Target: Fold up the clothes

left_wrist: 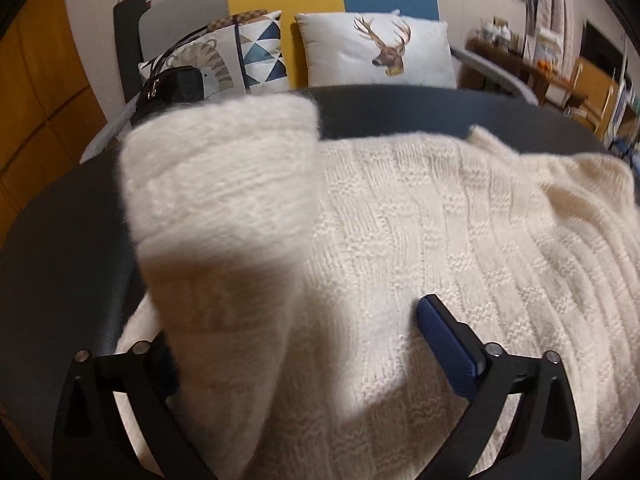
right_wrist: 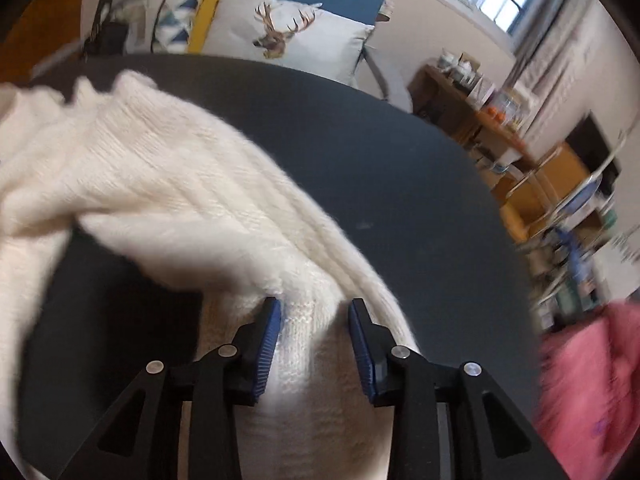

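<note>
1. Left gripper point(left_wrist: 312, 344): jaws are standing wide apart. A sleeve point(left_wrist: 224, 216) of the cream sweater point(left_wrist: 440, 240) is rising between them, lying close against the left jaw and hiding its pad; well clear of the right blue pad. Cannot tell whether the sleeve is merely draped there or being propped by the left jaw. Nothing is being clamped.
2. Sweater body is lying spread on the dark bench point(left_wrist: 60, 240), ahead of and to the right of the left jaws.
3. Right gripper point(right_wrist: 314, 340): jaws are part-closed, with a fold of the same sweater's knit point(right_wrist: 312, 360) sitting between the pads. Small gaps are showing beside the pads, so a firm pinch is unconfirmed.
4. Risk, judged: with the left jaws this open, the sleeve is likely sliding off and flopping back, spoiling any fold line.
5. Risk, judged: fuzzy, loose knit is apt to snag on the ribbed pads or stretch if the right jaws are pulling only one layer; bunched cloth ahead-left of the right jaws may be dragging along.
6. Surroundings: a deer cushion point(left_wrist: 380, 50) and a patterned cushion point(left_wrist: 240, 56) are sitting beyond the bench's far edge, ahead of the jaws; not obstructing.
7. A pink cloth point(right_wrist: 592, 384) is lying far right of the right jaws, near the bench edge; a wide sweep could be catching it.
</note>
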### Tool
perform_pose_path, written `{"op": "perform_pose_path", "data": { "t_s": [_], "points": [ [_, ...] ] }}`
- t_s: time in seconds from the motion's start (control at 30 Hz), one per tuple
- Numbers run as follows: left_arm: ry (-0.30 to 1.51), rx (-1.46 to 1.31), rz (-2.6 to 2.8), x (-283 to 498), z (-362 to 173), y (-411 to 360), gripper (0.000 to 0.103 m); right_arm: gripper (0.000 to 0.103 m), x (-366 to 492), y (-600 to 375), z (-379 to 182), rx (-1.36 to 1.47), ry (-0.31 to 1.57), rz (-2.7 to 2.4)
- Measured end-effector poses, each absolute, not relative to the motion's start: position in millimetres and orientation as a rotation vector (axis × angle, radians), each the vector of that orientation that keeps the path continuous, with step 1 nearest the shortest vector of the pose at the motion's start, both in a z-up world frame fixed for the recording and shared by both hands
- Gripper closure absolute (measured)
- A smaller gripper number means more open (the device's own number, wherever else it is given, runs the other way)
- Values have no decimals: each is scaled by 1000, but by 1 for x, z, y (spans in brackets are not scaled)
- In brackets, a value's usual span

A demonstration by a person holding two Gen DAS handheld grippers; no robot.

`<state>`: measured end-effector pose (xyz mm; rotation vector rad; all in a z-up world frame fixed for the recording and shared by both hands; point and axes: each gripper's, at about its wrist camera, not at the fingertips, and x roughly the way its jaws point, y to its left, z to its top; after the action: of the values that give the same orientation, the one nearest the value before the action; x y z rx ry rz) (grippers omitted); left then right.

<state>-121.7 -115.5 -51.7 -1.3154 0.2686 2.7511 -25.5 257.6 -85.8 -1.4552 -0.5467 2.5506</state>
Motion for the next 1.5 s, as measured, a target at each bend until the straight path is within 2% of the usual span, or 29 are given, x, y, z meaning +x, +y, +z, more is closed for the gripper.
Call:
{"op": "perform_pose_path", "data": {
  "t_s": [0.07,0.13,0.2,0.4,0.5,0.63,0.67,0.83,0.97,1.03,1.17,1.2,1.3,1.4,1.5],
  "points": [
    [277,-1315,2748,-125,-53,-115,0,70,-26,272,-80,-1428,-632,2437],
    [281,-1315,2752,-130,-54,-116,0,70,-19,300,-51,-1346,-453,2454],
    [292,-1313,2763,-136,-54,-116,0,67,-4,325,-25,-1260,-150,2525],
    [306,-1312,2792,-156,-55,-118,0,65,36,377,-27,-1238,427,2447],
    [297,-1313,2795,-158,-55,-119,0,65,54,395,-48,-1241,563,2364],
    [273,-1317,2802,-158,-54,-122,0,64,74,430,-77,-1159,934,2236],
    [267,-1318,2803,-158,-54,-123,0,61,76,433,-81,-1131,1015,2231],
    [235,-1327,2816,-160,-53,-130,0,61,73,449,-95,-991,1380,2208],
    [207,-1342,2846,-161,-55,-148,0,61,65,452,-104,-916,1567,2156],
    [167,-1358,2858,-162,-57,-160,0,68,60,446,-112,-908,1668,2145],
    [50,-1380,2839,-164,-59,-177,0,83,38,433,-124,-908,1752,2163],
    [35,-1383,2836,-164,-60,-179,0,93,35,431,-126,-907,1756,2170],
    [43,-1379,2838,-164,-59,-178,0,97,22,424,-117,-905,1684,2223],
    [50,-1376,2840,-164,-59,-178,0,97,16,416,-80,-854,1456,2326],
    [55,-1371,2843,-164,-59,-178,0,97,3,394,-23,-804,1086,2493]
  ]
}}
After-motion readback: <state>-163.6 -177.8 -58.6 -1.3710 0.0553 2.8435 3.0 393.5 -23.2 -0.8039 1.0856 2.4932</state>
